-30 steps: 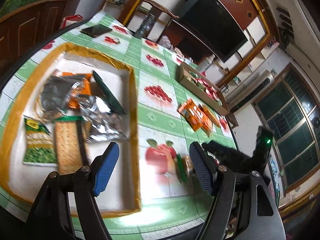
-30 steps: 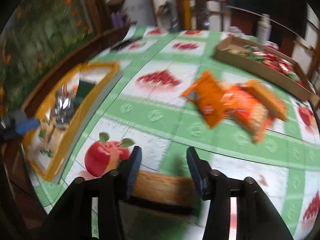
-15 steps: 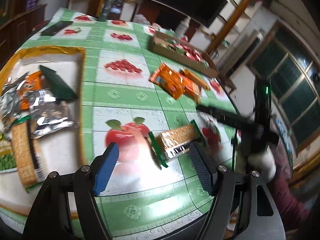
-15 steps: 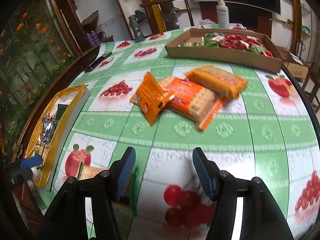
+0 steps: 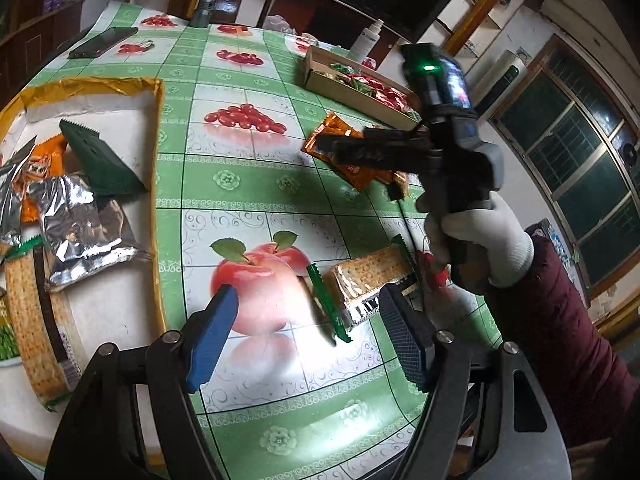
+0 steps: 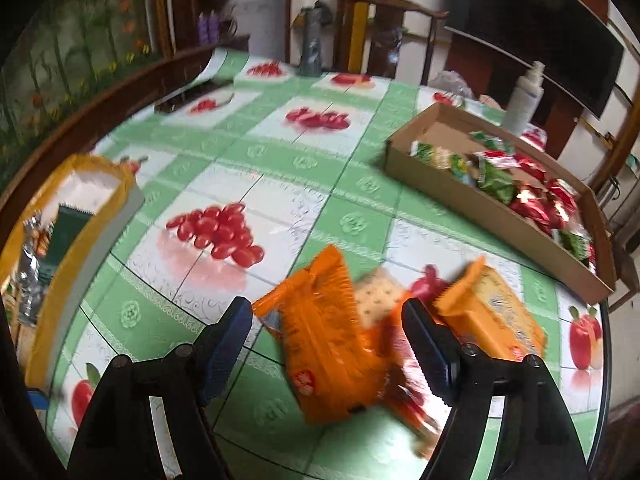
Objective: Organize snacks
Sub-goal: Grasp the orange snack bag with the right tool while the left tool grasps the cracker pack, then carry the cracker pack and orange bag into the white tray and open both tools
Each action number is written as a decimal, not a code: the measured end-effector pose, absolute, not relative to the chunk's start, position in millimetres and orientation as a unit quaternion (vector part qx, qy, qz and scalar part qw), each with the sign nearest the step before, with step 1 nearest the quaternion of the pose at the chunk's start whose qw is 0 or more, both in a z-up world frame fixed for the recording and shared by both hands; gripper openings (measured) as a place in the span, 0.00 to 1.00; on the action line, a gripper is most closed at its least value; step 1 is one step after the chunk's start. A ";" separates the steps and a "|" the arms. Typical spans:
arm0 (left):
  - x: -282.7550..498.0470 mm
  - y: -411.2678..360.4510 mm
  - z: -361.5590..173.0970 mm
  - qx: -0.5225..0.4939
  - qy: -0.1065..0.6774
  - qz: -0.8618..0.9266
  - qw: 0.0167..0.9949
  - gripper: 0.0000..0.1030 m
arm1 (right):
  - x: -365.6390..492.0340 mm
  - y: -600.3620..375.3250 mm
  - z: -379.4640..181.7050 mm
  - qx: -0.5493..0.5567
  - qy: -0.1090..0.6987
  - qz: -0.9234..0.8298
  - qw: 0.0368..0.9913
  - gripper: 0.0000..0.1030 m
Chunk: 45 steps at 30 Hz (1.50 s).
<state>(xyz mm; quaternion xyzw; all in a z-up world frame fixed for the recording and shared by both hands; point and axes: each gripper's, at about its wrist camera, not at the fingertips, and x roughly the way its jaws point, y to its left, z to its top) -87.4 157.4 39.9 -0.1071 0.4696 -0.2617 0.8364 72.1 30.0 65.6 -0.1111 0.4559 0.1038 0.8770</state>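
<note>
In the left wrist view my left gripper is open and empty, just above a green-edged cracker pack that lies on the tablecloth. The yellow-rimmed tray at left holds silver, green and cracker packs. In the right wrist view my right gripper is open, its fingers on either side of an orange snack pack without touching it. A cracker pack and another orange pack lie beside it. The right gripper also shows in the left wrist view above the orange packs.
A cardboard box of red and green snacks stands at the far right, with a spray bottle behind it. A phone and a flashlight lie at the table's far side. The round table edge runs close below both grippers.
The right gripper let go of the cracker pack and moved to the orange packs. The left gripper swung from over the tray to the cracker pack on the tablecloth.
</note>
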 end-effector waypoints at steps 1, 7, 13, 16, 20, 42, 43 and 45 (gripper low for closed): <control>-87.1 155.0 39.7 -0.102 0.469 -0.265 0.836 0.70 | 70.7 33.6 60.4 -0.123 0.460 0.097 0.874 0.67; -89.6 137.9 39.7 -0.073 0.468 -0.283 0.834 0.70 | 52.9 30.9 61.6 -0.147 0.456 0.080 0.874 0.40; -90.0 121.5 42.2 -0.045 0.467 -0.285 0.836 0.70 | 26.8 7.5 69.4 -0.103 0.476 0.099 0.868 0.35; -86.7 112.4 39.0 -0.021 0.471 -0.283 0.835 0.70 | 9.4 -11.7 72.2 -0.080 0.484 0.096 0.866 0.35; -79.5 95.3 34.0 0.027 0.479 -0.284 0.830 0.70 | -14.4 -36.1 74.4 -0.065 0.490 0.081 0.866 0.35; -87.2 31.1 18.0 0.140 0.471 -0.331 0.805 0.43 | -77.6 -66.2 59.3 0.006 0.491 0.113 0.864 0.62; -87.4 31.4 18.0 0.133 0.470 -0.328 0.808 0.43 | -78.7 -62.1 58.6 -0.003 0.490 0.111 0.865 0.63; -86.2 34.0 18.3 0.114 0.471 -0.324 0.812 0.43 | -81.3 -53.2 57.1 -0.026 0.489 0.109 0.865 0.66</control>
